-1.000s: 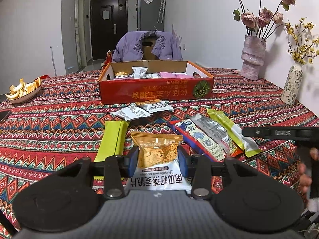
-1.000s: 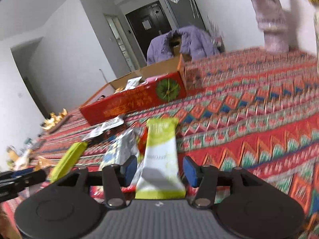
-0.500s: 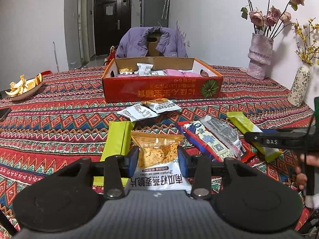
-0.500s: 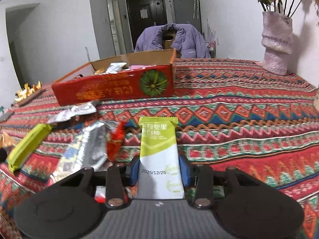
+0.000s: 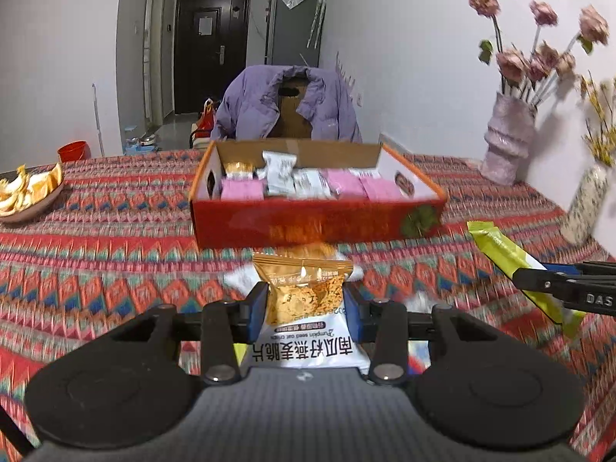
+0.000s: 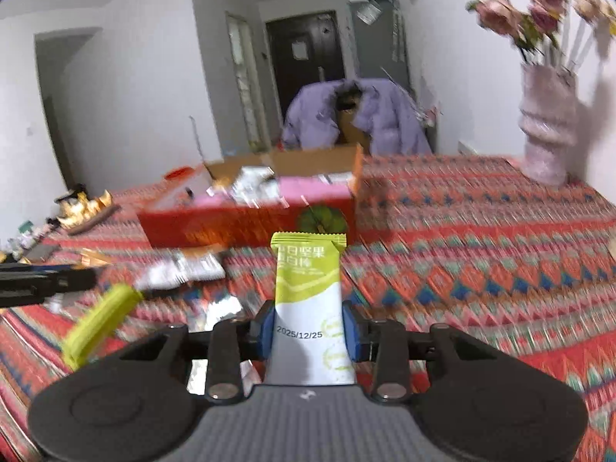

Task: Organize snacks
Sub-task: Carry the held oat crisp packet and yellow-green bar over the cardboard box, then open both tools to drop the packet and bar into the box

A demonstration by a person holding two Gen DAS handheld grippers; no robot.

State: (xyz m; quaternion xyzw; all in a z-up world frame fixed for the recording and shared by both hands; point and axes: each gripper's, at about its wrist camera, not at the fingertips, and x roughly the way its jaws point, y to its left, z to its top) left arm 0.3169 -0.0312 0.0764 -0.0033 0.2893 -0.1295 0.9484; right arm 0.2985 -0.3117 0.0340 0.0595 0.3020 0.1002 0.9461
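Observation:
My left gripper (image 5: 305,312) is shut on an orange-and-white oat crisp packet (image 5: 304,304), held above the table in front of the red cardboard box (image 5: 315,223). The box holds pink and white snack packets (image 5: 277,181). My right gripper (image 6: 308,331) is shut on a green-and-white nut bar (image 6: 308,292), also held up facing the box (image 6: 246,227). The right gripper with its bar shows at the right of the left wrist view (image 5: 512,261). The left gripper's side shows at the left of the right wrist view (image 6: 42,281).
Loose snack packets (image 6: 181,269) and a green bar (image 6: 100,319) lie on the patterned tablecloth (image 5: 115,238). A dish of orange peel (image 5: 27,196) sits at the left. Two flower vases (image 5: 508,142) stand at the right. A chair with a purple jacket (image 5: 288,104) is behind the box.
Both grippers have lifted with their snacks and moved toward the box, which now looks closer. The loose snacks on the cloth have dropped below the view.

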